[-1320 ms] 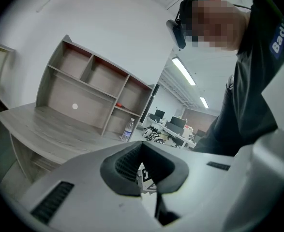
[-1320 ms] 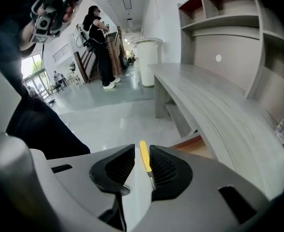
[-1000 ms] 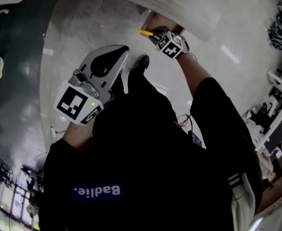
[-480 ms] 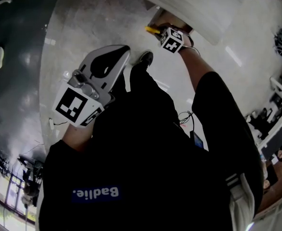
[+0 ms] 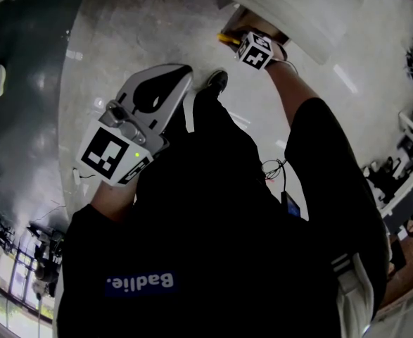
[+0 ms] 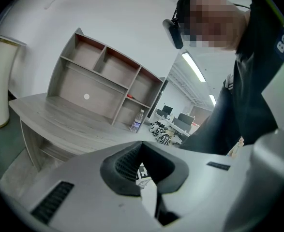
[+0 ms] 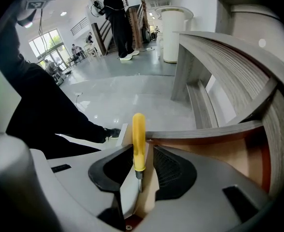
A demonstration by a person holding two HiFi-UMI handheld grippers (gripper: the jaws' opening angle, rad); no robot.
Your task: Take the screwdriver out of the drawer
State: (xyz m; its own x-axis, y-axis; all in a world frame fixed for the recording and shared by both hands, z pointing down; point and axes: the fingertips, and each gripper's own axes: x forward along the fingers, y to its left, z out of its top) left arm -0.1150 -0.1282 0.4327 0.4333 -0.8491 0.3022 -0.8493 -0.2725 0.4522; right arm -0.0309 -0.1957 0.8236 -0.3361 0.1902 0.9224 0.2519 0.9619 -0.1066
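White letters on a blue patch (image 5: 141,282) on the person's black shirt read "Badlie.", upside down in the head view. No other writing can be read. The cubes on both grippers carry black-and-white square markers (image 5: 255,50).

The screwdriver (image 7: 139,141) has a smooth, round yellow handle and a thin metal shaft. It lies in the open drawer (image 7: 258,149), at its left corner, with the handle pointing away from the right gripper (image 7: 141,149). The drawer is reddish-brown inside and its front is grey wood-grain board.

The right gripper points steeply down into the drawer. Its jaws are opening wide, with the handle between the ribbed dark pads. Bare drawer wood shows beside the handle, so nothing clamps it.

The left gripper (image 5: 183,70), of matte grey plastic, sits near the person's body over the glossy, marbled grey floor (image 5: 122,34). Its tips are together and hold nothing. Beyond it is a grey wood-grain worktop (image 6: 59,120) carrying a compartmented shelf (image 6: 108,76) and a clear bottle (image 6: 136,122).
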